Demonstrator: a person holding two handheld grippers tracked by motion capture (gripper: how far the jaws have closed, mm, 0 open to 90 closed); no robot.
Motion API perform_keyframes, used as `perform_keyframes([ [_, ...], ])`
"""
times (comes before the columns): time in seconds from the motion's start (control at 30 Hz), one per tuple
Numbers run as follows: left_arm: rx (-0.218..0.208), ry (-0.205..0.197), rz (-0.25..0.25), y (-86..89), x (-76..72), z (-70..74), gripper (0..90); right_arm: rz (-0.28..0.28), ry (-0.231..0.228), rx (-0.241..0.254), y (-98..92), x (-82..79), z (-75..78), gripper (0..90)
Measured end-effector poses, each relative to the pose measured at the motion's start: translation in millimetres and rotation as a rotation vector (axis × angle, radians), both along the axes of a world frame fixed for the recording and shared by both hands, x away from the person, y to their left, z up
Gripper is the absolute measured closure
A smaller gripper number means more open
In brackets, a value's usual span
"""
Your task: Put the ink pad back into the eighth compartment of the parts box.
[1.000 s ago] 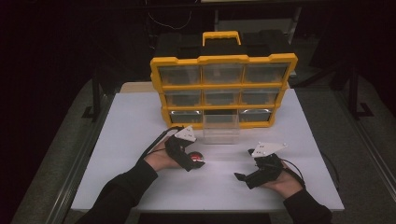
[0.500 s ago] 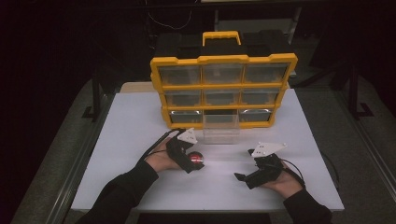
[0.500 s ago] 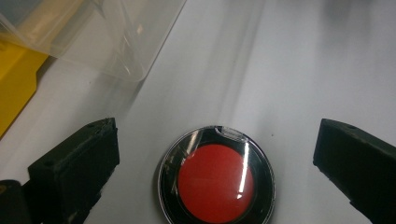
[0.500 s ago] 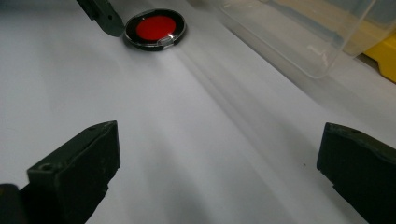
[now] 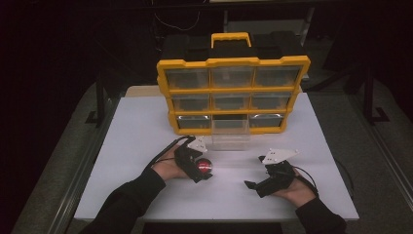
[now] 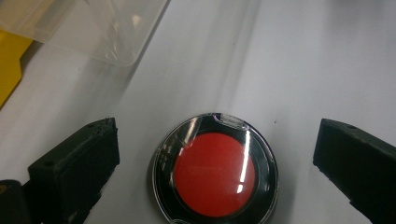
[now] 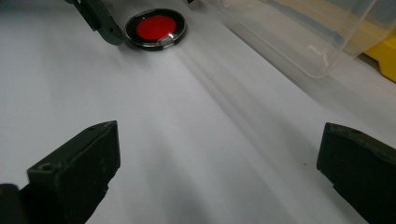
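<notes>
A round black compact with a red centre and a clear lid point(image 6: 215, 175) lies flat on the white table. My left gripper point(image 6: 217, 133) is open, one jaw on each side of the compact and neither touching it. In the high view this gripper point(image 5: 200, 168) sits over the compact point(image 5: 204, 167) just left of the table's middle. My right gripper point(image 5: 257, 178) rests low at the front right, open with nothing between its jaws point(image 7: 217, 135). From there the compact point(image 7: 155, 27) lies well ahead, beside a finger point(image 7: 100, 21) of the other gripper.
A yellow organizer point(image 5: 234, 95) with clear drawers stands upright at the back of the table point(image 5: 136, 131). Its bottom-middle clear drawer point(image 5: 230, 139) is pulled out toward me, just beyond the compact point(image 6: 93, 23) point(image 7: 303, 32). Dark floor surrounds the table.
The left gripper has shifted slightly at the compact, so more of the red shows between its jaws. The right hand has stayed put.
</notes>
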State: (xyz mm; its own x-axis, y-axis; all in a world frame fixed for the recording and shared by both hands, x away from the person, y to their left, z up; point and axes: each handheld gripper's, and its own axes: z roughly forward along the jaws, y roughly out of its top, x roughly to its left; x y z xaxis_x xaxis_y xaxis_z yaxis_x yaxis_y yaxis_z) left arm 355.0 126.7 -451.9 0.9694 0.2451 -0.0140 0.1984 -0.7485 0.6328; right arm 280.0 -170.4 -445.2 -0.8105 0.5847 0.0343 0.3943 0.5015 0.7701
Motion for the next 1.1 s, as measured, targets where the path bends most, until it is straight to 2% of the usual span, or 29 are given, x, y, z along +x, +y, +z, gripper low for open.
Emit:
perform_keyframes([
  [0.47,0.038,0.001,-0.013,-0.7,-0.6,-3.0,0.2,0.000,-0.002,0.002,-0.2,0.1,0.2,0.0],
  [0.53,0.038,-0.001,-0.018,-0.5,-0.8,-2.9,4.4,0.000,-0.002,0.001,-0.1,0.0,0.2,0.0],
  [0.87,0.059,0.001,-0.021,0.4,-1.3,-2.6,13.3,-0.001,-0.002,0.002,-0.3,0.1,0.3,0.0],
  [1.1,0.070,-0.005,-0.018,0.0,-1.8,-3.0,14.8,0.000,-0.002,0.002,-0.3,0.1,0.3,0.0],
])
